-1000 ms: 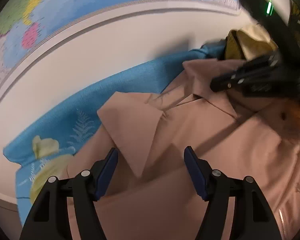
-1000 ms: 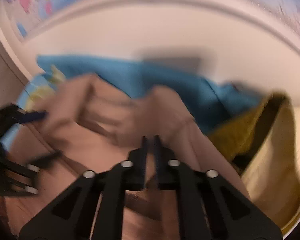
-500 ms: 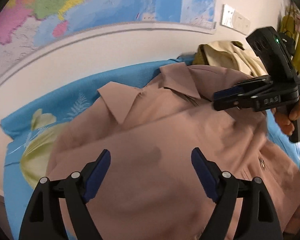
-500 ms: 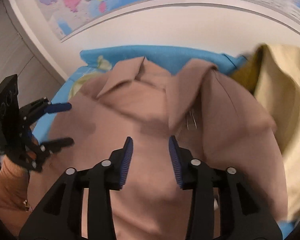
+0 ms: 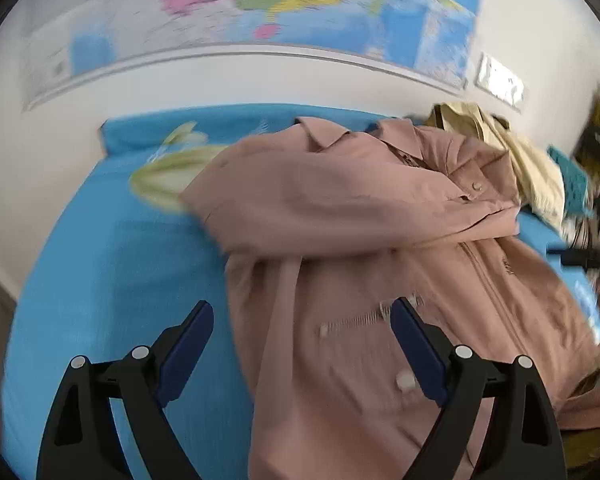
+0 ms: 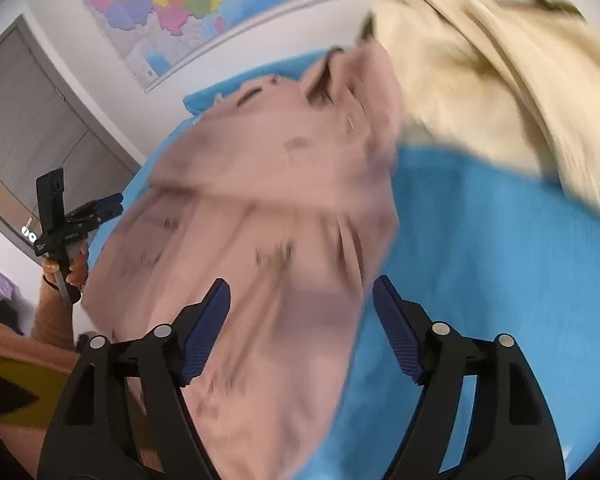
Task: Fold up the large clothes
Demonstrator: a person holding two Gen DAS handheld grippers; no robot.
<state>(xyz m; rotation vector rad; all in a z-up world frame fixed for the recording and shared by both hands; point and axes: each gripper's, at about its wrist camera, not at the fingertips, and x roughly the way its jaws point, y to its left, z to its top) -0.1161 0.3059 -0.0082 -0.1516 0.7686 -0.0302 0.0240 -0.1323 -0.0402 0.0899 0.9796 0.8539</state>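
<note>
- Two fisheye views look over a bright blue sheet [image 5: 112, 264] printed with a pale yellow-green leaf motif [image 5: 168, 176]; it covers the flat surface the clothes lie on and runs back to a white wall.
- A coloured map [image 5: 268, 0] hangs on that wall, and a white switch plate [image 5: 500, 82] sits to its right. The right wrist view also takes in grey cabinet doors [image 6: 32, 128] at the far left.
- The pink jacket [image 5: 380, 264] lies spread on the sheet, front side up, its zip [image 5: 488, 280] showing. Its collar [image 5: 324, 132] points toward the wall and its hem comes toward the cameras, so the long axis runs from wall to near edge. One sleeve [image 5: 340, 216] is laid across the chest.
- A beige garment [image 6: 500, 80] is heaped beside the jacket's collar end, on the right.
- The left gripper [image 5: 302, 342] hovers above the lower part of the jacket with its blue-padded fingers [image 5: 186, 346] spread wide, gripping nothing.
- The right gripper [image 6: 300, 326] is likewise spread wide and empty above the jacket's right edge; both views are motion-blurred, so whether any pad brushes the cloth cannot be told.
</note>
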